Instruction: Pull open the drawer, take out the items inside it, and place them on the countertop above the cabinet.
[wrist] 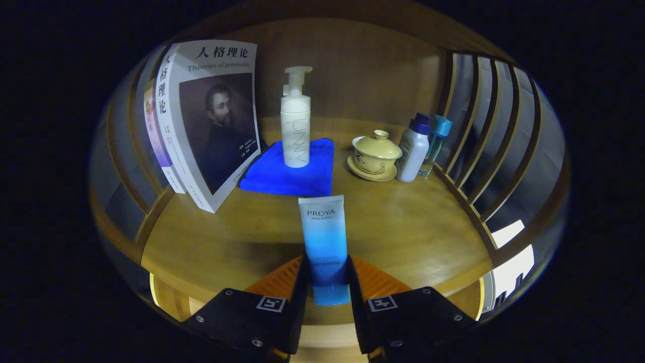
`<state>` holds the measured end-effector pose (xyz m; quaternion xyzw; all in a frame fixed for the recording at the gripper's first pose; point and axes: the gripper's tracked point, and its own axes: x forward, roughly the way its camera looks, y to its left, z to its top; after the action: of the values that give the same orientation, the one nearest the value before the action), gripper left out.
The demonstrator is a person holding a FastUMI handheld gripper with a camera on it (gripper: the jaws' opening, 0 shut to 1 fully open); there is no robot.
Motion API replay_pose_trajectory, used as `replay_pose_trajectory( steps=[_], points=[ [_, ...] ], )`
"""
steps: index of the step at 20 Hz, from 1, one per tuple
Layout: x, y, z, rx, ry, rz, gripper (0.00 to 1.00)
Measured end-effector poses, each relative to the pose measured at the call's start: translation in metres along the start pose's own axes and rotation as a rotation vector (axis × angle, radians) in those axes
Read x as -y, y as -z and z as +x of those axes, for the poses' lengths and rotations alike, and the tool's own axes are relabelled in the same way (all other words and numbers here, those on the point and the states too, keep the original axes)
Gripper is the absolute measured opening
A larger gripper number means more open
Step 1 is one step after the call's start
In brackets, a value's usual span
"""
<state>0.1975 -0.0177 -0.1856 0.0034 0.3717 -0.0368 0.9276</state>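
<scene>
A blue-and-white squeeze tube [325, 242] stands upright between my fingers, its cap end down low and its flat end up. My gripper [327, 275] is shut on the tube, both fingers pressing its lower sides. It hangs over the front part of the wooden countertop [418, 237]. Beyond the tube a folded blue cloth [295, 174] lies on the countertop, with a white pump bottle [295, 121] standing on it.
Books [206, 121] lean at the left against slatted rails. A lidded yellow cup on a saucer [375, 156], a white bottle [413, 148] and a teal bottle [436, 143] stand at the right by slatted rails [494, 131]. A wooden back panel closes the rear.
</scene>
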Motion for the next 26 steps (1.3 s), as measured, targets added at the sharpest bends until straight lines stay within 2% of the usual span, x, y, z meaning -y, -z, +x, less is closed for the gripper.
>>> replay_pose_trajectory(
  steps=[6,7,9,11,21,26],
  points=[
    [0.009,-0.006,0.008,0.041,0.005,0.000,0.49],
    [0.009,-0.007,0.006,0.049,0.008,0.001,0.55],
    [0.000,-0.012,-0.003,0.095,-0.039,0.023,0.79],
    [-0.005,-0.022,-0.022,0.172,-0.072,0.069,0.95],
    [0.013,-0.029,-0.182,0.565,-0.061,0.142,0.94],
    [0.006,0.024,-0.229,0.636,-0.068,0.113,0.94]
  ],
)
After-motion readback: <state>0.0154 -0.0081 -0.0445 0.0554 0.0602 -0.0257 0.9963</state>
